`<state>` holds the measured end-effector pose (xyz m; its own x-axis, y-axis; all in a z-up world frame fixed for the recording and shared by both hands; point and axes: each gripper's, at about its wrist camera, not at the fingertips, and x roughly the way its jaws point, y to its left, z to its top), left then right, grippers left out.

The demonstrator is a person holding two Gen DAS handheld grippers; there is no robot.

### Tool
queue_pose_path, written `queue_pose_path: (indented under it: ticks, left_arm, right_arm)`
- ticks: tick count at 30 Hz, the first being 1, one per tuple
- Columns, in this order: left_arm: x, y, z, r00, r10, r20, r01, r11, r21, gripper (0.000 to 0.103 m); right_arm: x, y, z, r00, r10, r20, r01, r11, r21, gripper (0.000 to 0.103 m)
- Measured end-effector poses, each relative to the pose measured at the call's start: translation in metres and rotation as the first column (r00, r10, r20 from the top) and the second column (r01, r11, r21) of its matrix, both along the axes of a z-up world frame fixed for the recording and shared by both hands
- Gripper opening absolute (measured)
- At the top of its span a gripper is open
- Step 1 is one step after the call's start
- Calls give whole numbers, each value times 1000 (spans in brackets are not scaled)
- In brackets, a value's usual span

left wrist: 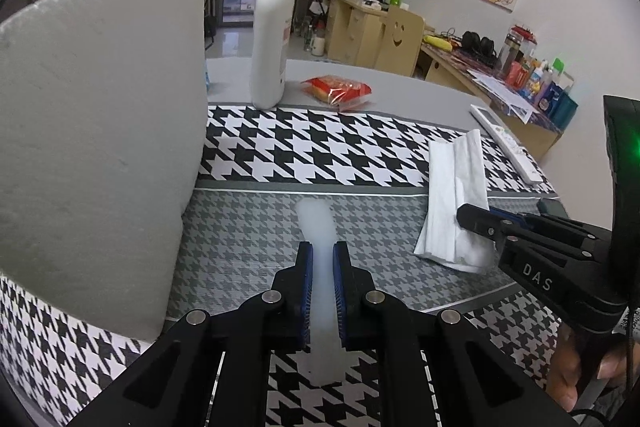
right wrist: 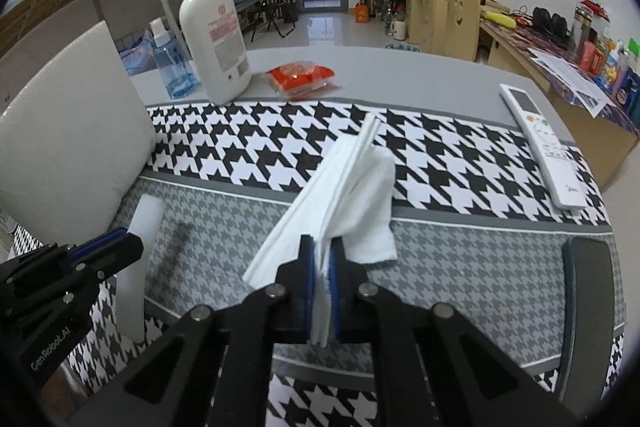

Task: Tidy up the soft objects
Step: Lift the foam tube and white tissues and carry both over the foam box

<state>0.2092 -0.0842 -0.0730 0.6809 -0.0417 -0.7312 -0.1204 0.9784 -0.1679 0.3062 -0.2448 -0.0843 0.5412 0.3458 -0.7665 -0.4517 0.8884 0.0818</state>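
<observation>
My left gripper (left wrist: 322,257) is shut on a soft white foam strip (left wrist: 316,223) that pokes out past the pads above the grey houndstooth mat (left wrist: 248,239). The right wrist view shows that strip (right wrist: 146,215) with the left gripper (right wrist: 134,245) on it at the left. My right gripper (right wrist: 322,251) is shut on a stack of folded white tissues (right wrist: 360,195), whose far end rests on the mat. From the left wrist view the tissues (left wrist: 452,187) lie at the right, with the right gripper (left wrist: 466,217) clamped on their near end.
A big pale cushion (left wrist: 92,131) stands close on the left. At the back are a white pump bottle (left wrist: 272,35), a red snack pack (left wrist: 338,91) and a blue bottle (right wrist: 172,67). A white remote (right wrist: 544,147) and a dark flat object (right wrist: 588,307) lie at the right.
</observation>
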Motion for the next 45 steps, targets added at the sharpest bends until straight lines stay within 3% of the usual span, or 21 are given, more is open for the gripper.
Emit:
queue_pose_path:
  ticks: [32, 45]
  left_arm:
    - [-33, -14, 34, 995, -46, 90, 38, 995, 95, 11]
    - [-45, -11, 56, 982, -85, 169, 63, 990, 129, 11]
  right_arm:
    - [-51, -20, 40, 995, -29, 100, 23, 998, 63, 10]
    - [-72, -22, 59, 985, -66, 160, 49, 993, 109, 10]
